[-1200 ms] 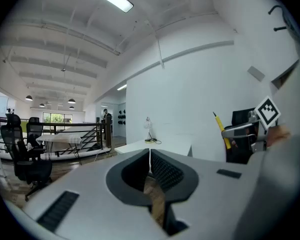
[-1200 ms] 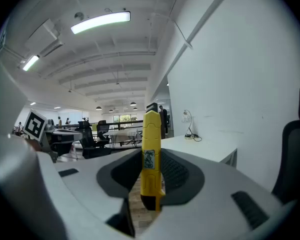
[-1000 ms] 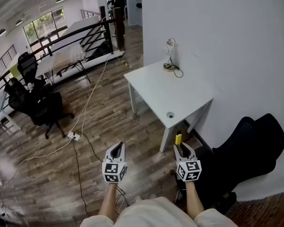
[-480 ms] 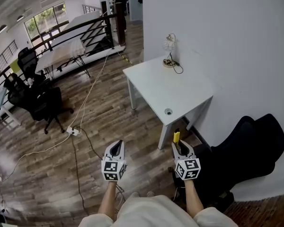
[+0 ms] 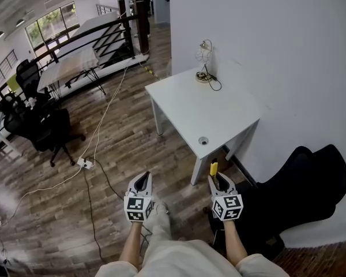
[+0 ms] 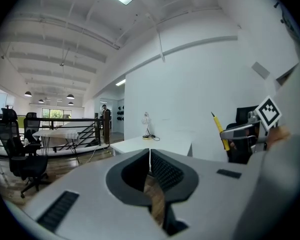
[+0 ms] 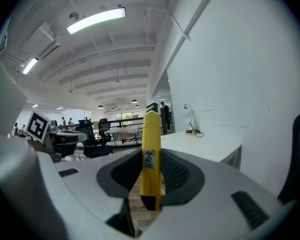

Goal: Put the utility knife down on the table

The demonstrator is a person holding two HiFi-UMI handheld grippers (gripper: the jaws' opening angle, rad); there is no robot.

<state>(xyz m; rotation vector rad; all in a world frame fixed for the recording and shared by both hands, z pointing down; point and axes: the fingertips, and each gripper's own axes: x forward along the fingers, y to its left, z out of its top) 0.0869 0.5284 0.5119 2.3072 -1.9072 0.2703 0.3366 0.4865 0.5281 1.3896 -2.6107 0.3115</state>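
My R gripper (image 5: pixel 218 179) clamps the yellow knife (image 5: pixel 214 168) upright, just short of the near corner of the bench (image 5: pixel 219 114); L gripper (image 5: pixel 142 181) jaws together, nothing btwn.

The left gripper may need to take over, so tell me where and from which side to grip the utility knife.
Take the free upper half of the yellow utility knife, above the fingers of the right gripper, coming level from its left: it stands upright, with its lower body clamped.
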